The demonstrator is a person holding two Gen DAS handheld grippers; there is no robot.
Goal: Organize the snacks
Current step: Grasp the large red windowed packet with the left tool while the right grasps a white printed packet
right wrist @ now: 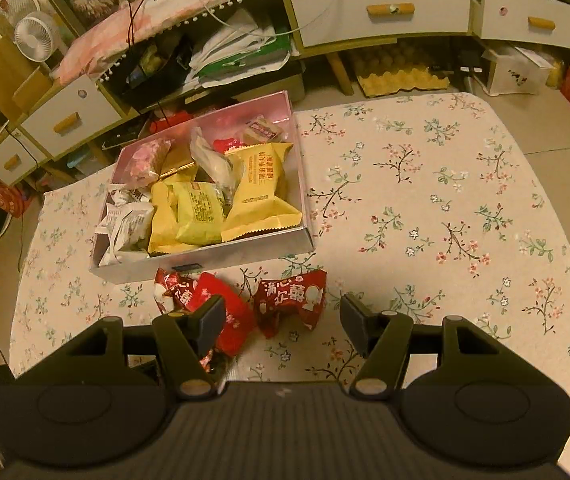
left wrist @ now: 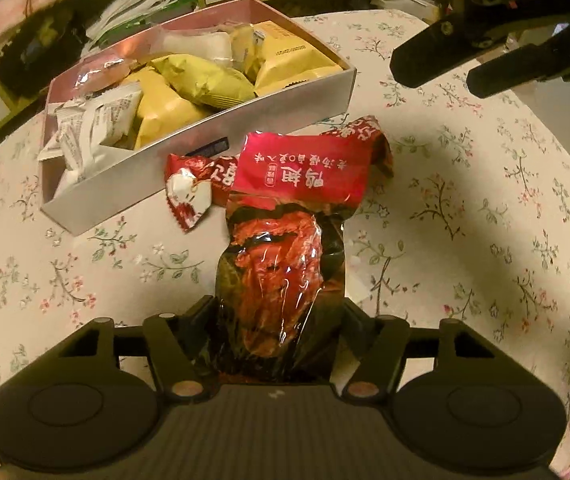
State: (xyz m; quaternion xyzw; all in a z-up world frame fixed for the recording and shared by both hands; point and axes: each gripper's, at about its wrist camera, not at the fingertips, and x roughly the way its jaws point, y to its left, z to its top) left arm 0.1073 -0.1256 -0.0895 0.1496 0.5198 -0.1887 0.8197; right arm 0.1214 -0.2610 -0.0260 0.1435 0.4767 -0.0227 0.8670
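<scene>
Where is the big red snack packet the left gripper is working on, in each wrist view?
Left wrist: the big red packet fills the lower centre, between the left gripper fingers, its far end by the box.
Right wrist: only part of it shows, lower left of centre, behind that gripper's left finger.
Shared landmark: the box of yellow and white snacks, just beyond the packet.

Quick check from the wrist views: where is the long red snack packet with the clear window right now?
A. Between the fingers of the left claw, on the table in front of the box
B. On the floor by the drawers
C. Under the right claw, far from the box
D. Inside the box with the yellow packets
A: the long red packet runs back between the left claw fingers, lying on the tablecloth just outside the box.
</scene>
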